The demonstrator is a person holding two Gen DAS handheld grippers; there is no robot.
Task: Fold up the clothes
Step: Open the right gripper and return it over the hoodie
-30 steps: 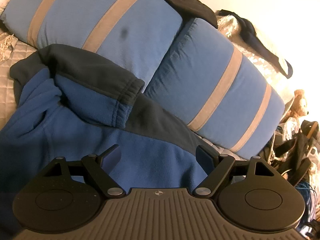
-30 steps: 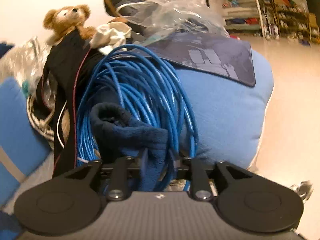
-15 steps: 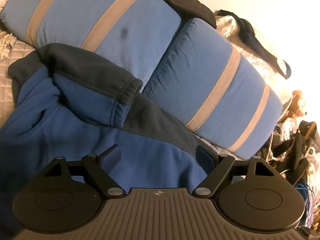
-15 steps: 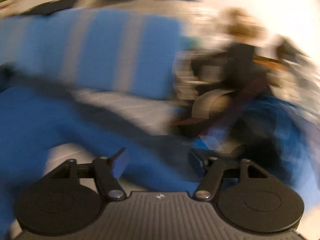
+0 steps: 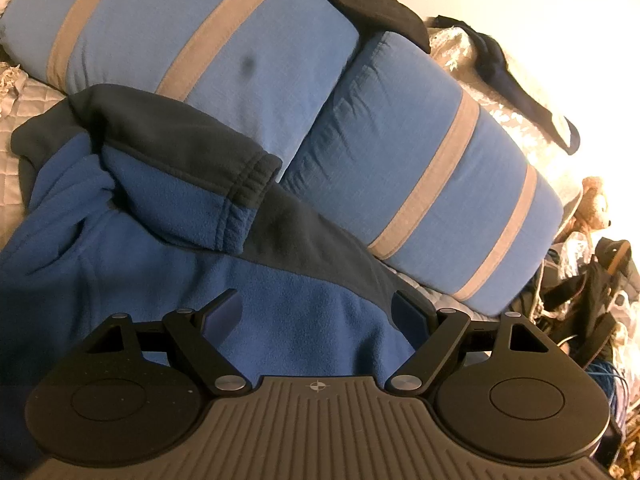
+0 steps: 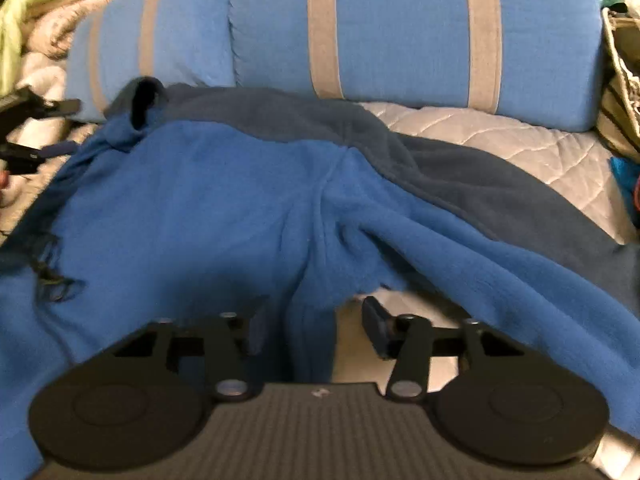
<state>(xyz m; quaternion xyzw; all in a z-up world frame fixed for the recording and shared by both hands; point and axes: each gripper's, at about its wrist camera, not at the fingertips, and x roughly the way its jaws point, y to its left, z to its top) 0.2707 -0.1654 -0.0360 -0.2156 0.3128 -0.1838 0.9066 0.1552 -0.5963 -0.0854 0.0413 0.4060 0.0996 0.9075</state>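
Fleece jacket [image 6: 224,208]: 2-tone, bright blue body w/ dark navy panels. Lies spread on the bed's quilted cover [image 6: 532,148], upper edge against 2 blue pillows w/ grey stripes [image 6: 404,28] at the head of the bed.

Left wrist view:
- Left gripper [image 5: 318,312] hovers over the jacket's blue body; fingers [image 5: 222,312] wide apart, nothing clamped. Fleece lies below the gap; contact w/ the pads cannot be told.
- 1 sleeve [image 5: 176,184] is folded across the body. Its navy/blue cuff [image 5: 244,204] ends just beside the nearer pillow.
- Dark garment [image 5: 368,4] draped over the top of the pillows.
- Far right: teddy bear [image 5: 596,204], black straps, coil of blue cable [image 5: 608,380], all off the jacket.

Right wrist view:
- Right gripper [image 6: 316,320] sits low at the jacket's near edge, approx. at the armpit where the other sleeve [image 6: 500,248] branches off to the right.
- Fingers closing. A fold of blue fleece [image 6: 316,336] hangs between them; right finger [image 6: 376,324] stands clear of it, w/ pale cover visible in the gap. Left finger is dark against the fabric; contact cannot be told.
- Navy panel runs along the sleeve's upper side, touching the cover.
- Left edge of view: the other gripper, partly cut off, beside the jacket's collar area [image 6: 140,104].
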